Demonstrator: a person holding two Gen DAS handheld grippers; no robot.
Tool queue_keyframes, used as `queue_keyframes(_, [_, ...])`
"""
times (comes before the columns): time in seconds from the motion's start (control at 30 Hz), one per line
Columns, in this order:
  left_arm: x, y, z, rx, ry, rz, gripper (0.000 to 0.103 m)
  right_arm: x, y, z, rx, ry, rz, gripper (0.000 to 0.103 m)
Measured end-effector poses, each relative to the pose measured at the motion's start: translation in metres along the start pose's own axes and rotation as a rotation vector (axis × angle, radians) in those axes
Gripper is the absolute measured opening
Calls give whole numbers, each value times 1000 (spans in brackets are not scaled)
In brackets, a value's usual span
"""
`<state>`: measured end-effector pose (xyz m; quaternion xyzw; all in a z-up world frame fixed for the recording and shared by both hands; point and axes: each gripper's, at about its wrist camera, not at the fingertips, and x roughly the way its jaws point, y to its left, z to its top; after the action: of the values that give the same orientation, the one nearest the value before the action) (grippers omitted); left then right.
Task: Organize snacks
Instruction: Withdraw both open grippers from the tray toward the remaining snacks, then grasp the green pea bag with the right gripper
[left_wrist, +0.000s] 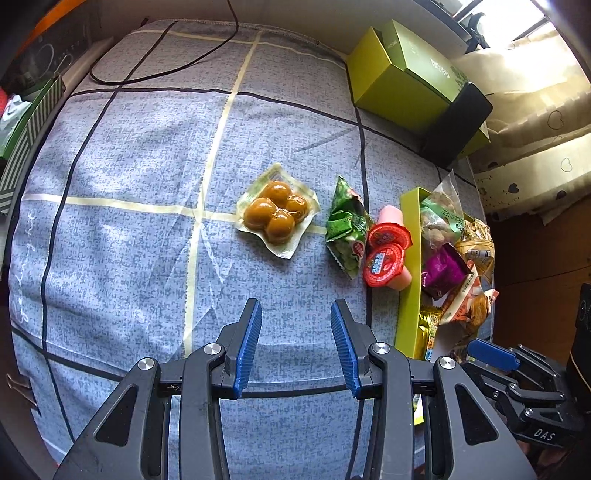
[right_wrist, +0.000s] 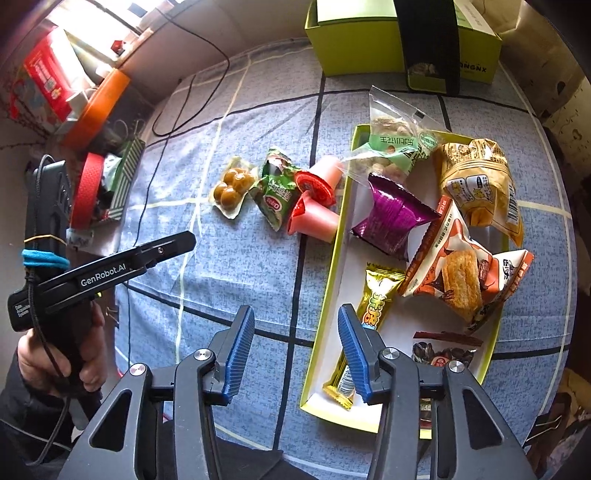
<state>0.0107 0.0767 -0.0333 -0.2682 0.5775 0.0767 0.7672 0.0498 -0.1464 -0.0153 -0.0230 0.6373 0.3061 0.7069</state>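
Clearly the left gripper (left_wrist: 296, 345) hangs wide and empty low in the left wrist frame; the right gripper (right_wrist: 295, 350) gapes likewise, one finger over the shallow lime-green cardboard tray (right_wrist: 334, 258), whose long axis runs bottom to top. Its near corner is hidden. A clear vacuum pack of four brown balls (left_wrist: 277, 210) lies mid-frame on the blue checked cloth (left_wrist: 129, 166).

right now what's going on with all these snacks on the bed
A person holding two grippers is sorting snacks into a shallow green tray. Several packets are already in it. Still out on the blue cloth beside it are a pack of brown balls, a green packet and two red-lidded jelly cups. The left gripper and right gripper both hover with jaws open, holding nothing.
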Motion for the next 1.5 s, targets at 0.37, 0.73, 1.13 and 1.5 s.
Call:
queue_keyframes(0.37, [-3,17,8,-20,-24,7,40,9,18,24,-23,11,15,46])
queue_keyframes(0.73, [-8,30,9,-27,-49,-4,40,32,36,54,-36,25,18,46])
queue_keyframes(1.13, [-19,44,12,-14,-89,-46,40,81,35,91,66,68,14,49])
queue_keyframes(1.5, [-13,64,18,-50,-92,-82,40,119,28,117,169,127,-83,51])
